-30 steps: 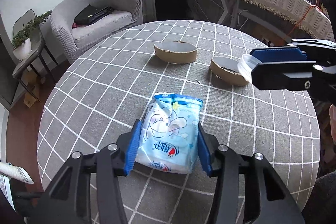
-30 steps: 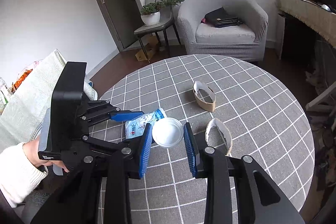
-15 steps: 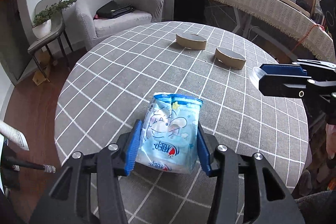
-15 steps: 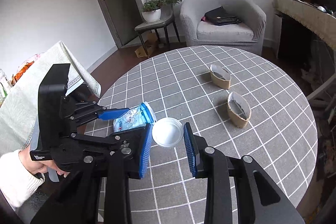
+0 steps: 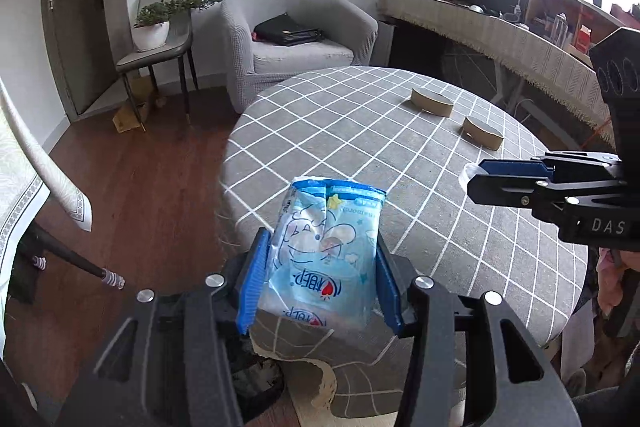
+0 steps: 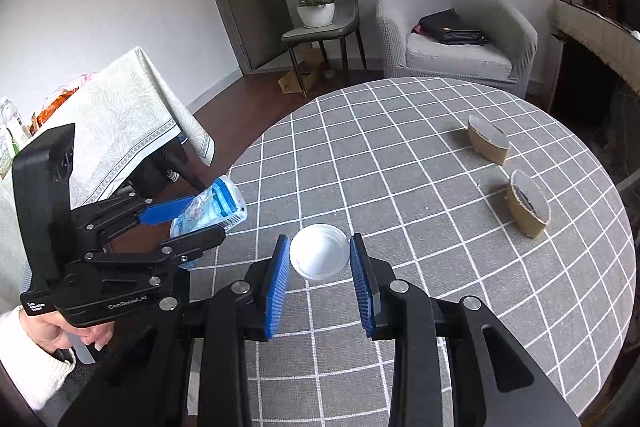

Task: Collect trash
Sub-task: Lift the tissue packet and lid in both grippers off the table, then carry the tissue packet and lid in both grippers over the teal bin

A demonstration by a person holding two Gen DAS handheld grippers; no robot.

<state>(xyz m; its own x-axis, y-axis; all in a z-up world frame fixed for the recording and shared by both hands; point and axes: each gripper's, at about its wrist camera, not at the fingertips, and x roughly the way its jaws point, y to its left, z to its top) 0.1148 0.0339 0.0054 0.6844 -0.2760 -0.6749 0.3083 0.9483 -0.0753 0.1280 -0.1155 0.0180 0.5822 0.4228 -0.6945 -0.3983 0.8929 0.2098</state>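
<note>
Round table (image 6: 400,187) under a grey cloth with a white grid. Two squashed cardboard rings lie on it, well ahead of the right tool (image 6: 320,287) and to its right: the nearer ring (image 6: 528,205), and the farther ring (image 6: 488,139) just beyond it, apart.
</note>
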